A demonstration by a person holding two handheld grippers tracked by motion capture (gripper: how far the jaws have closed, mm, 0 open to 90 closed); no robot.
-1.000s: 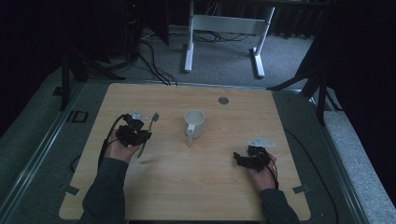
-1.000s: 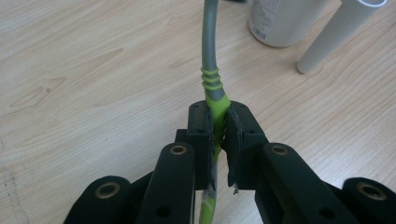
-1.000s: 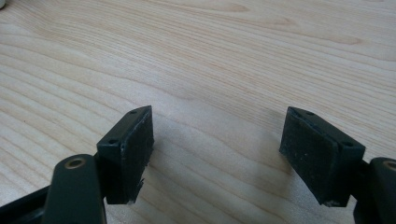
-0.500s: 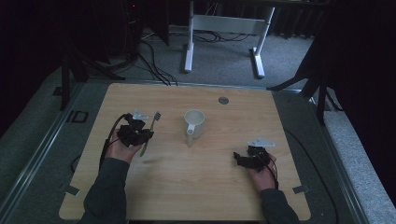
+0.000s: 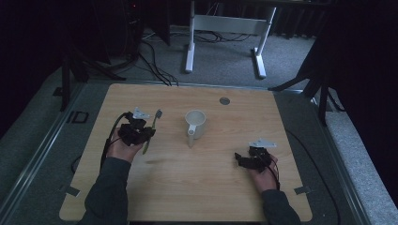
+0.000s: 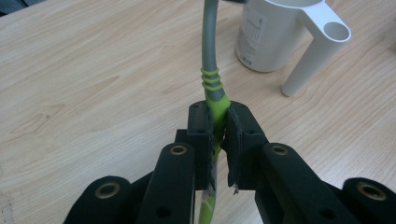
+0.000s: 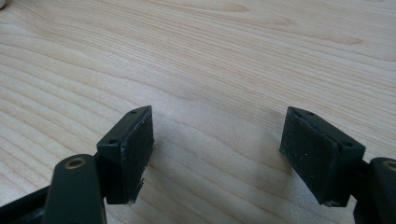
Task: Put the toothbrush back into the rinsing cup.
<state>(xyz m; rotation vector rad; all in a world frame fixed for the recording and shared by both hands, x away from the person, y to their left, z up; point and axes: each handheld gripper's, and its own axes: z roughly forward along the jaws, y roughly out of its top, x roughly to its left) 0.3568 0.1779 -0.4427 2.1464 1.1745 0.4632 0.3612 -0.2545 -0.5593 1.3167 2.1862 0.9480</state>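
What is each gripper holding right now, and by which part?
The left gripper is shut on the toothbrush, clamping its green handle. The right gripper is open, holding nothing.

matt wood-grain table (image 6: 93, 70), smooth white plastic cup (image 6: 271, 37), rubbery green-grey toothbrush (image 6: 212, 84)

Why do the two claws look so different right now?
The left claw is squeezed shut on a green and grey toothbrush, while the right claw stands wide open with nothing between its jaws. In the high view the left claw sits near the white cup, and the right claw is farther from it, lower on the table. Both are black, and each is held in a hand.
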